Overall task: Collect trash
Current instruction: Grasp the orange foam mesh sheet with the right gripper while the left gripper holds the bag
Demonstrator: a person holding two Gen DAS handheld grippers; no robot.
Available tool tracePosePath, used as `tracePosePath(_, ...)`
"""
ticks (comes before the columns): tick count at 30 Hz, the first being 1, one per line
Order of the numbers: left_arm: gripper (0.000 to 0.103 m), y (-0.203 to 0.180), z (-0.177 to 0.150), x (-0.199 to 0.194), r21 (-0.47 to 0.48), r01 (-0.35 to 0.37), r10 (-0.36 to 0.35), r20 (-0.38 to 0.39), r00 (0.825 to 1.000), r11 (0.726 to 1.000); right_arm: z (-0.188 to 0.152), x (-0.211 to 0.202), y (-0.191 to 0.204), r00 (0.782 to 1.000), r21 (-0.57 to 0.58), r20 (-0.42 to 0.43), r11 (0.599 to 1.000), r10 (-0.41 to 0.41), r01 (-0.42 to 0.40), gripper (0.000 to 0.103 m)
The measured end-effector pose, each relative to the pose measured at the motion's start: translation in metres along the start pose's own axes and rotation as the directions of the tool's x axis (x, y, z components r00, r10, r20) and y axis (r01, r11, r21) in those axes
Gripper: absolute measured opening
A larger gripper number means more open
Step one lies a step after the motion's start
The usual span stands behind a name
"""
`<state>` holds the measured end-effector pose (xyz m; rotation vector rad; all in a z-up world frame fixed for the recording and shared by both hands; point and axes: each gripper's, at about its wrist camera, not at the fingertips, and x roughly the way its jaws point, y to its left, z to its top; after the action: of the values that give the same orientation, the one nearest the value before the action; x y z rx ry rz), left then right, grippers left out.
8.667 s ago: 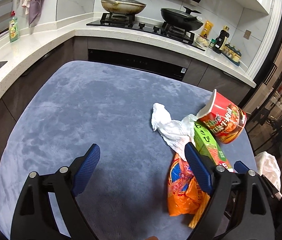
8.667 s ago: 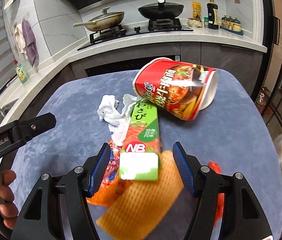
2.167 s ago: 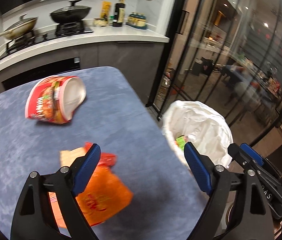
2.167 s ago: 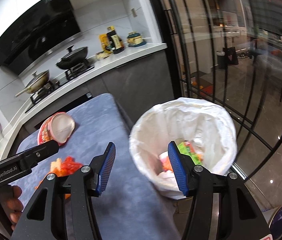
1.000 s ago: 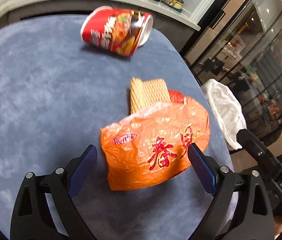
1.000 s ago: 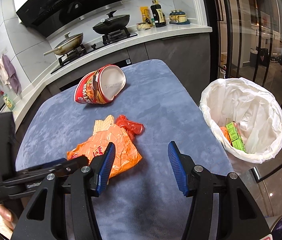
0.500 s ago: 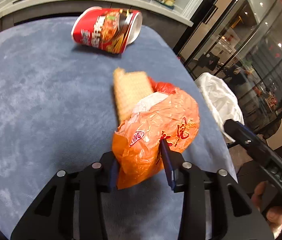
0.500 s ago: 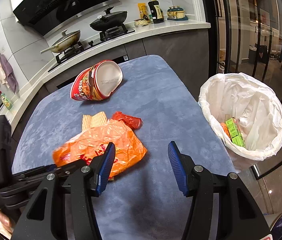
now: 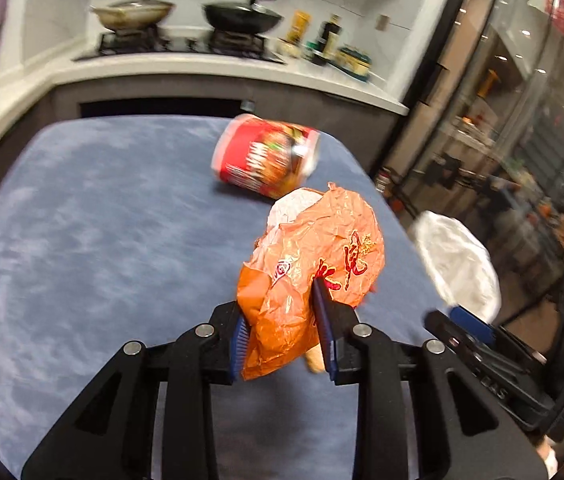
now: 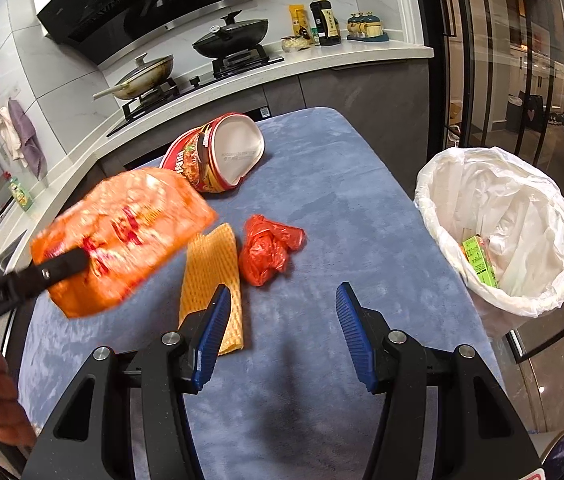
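Observation:
My left gripper (image 9: 282,312) is shut on a crumpled orange snack bag (image 9: 313,256) and holds it above the blue table; the bag also shows lifted in the right wrist view (image 10: 122,236). My right gripper (image 10: 282,320) is open and empty over the table's near part. On the table lie a red instant-noodle cup (image 10: 218,156) on its side, an orange foam net sleeve (image 10: 212,280) and a crumpled red plastic bag (image 10: 268,254). The white-lined trash bin (image 10: 501,232) stands to the right of the table, with a green box (image 10: 479,262) inside.
The blue cloth-covered table (image 10: 341,200) ends at a right edge beside the bin. A kitchen counter with a stove and two pans (image 10: 226,40) runs behind. Glass doors (image 10: 521,60) stand to the right. The noodle cup also shows in the left wrist view (image 9: 266,156).
My left gripper has lifted the orange bag off the table, which uncovers the foam sleeve and red bag. The right gripper has stayed open and hardly moved.

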<state>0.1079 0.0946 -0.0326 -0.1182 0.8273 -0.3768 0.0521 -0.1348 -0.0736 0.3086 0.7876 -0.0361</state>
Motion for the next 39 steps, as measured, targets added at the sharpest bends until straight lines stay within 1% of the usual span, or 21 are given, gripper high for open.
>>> tracePosePath(1,0.028,0.003,0.002,-0.002,-0.008,-0.027,0.027,0.015,1.0,1.0,0.0,0.001,0.001,1.0,0.0,-0.003,1.0,0.004,-0.004,0.053)
tracePosePath(4,0.028,0.012,0.006,-0.002,-0.026,-0.07,0.071,0.026,0.997,0.997,-0.001,0.005,0.005,1.0,-0.003,-0.01,1.0,0.013,-0.013,0.053)
tracePosePath(8,0.028,0.019,0.008,0.003,-0.046,-0.13,0.132,0.03,0.991,0.99,-0.002,0.013,0.009,0.999,-0.006,-0.023,1.0,0.026,-0.026,0.053)
tracePosePath(11,0.028,0.023,0.007,0.006,-0.045,-0.175,0.176,0.031,0.984,0.984,-0.003,0.02,0.011,0.999,-0.01,-0.035,0.999,0.033,-0.034,0.053)
tracePosePath(16,0.028,0.031,0.005,0.014,-0.059,-0.196,0.197,0.012,0.98,0.979,-0.004,0.033,0.017,0.997,-0.016,-0.056,0.999,0.047,-0.048,0.053)
tracePosePath(28,0.028,0.037,-0.004,0.033,-0.065,-0.203,0.201,-0.047,0.979,0.977,-0.014,0.07,0.031,0.989,-0.037,-0.133,0.996,0.071,-0.077,0.053)
tracePosePath(30,0.028,0.037,-0.005,0.035,-0.066,-0.202,0.199,-0.053,0.979,0.977,-0.015,0.074,0.033,0.987,-0.039,-0.141,0.996,0.074,-0.081,0.049)
tracePosePath(33,0.028,0.037,-0.008,0.038,-0.069,-0.2,0.195,-0.065,0.979,0.977,-0.016,0.08,0.036,0.984,-0.045,-0.161,0.996,0.074,-0.083,0.032)
tracePosePath(34,0.028,0.037,-0.008,0.039,-0.07,-0.198,0.193,-0.068,0.979,0.978,-0.017,0.081,0.038,0.984,-0.049,-0.164,0.995,0.074,-0.083,0.029)
tracePosePath(36,0.028,0.036,-0.009,0.039,-0.07,-0.196,0.191,-0.072,0.979,0.978,-0.019,0.082,0.041,0.983,-0.062,-0.17,0.994,0.074,-0.086,0.018)
tracePosePath(39,0.028,0.035,-0.009,0.038,-0.068,-0.193,0.188,-0.069,0.98,0.979,-0.02,0.078,0.045,0.984,-0.079,-0.161,0.993,0.077,-0.091,0.011)
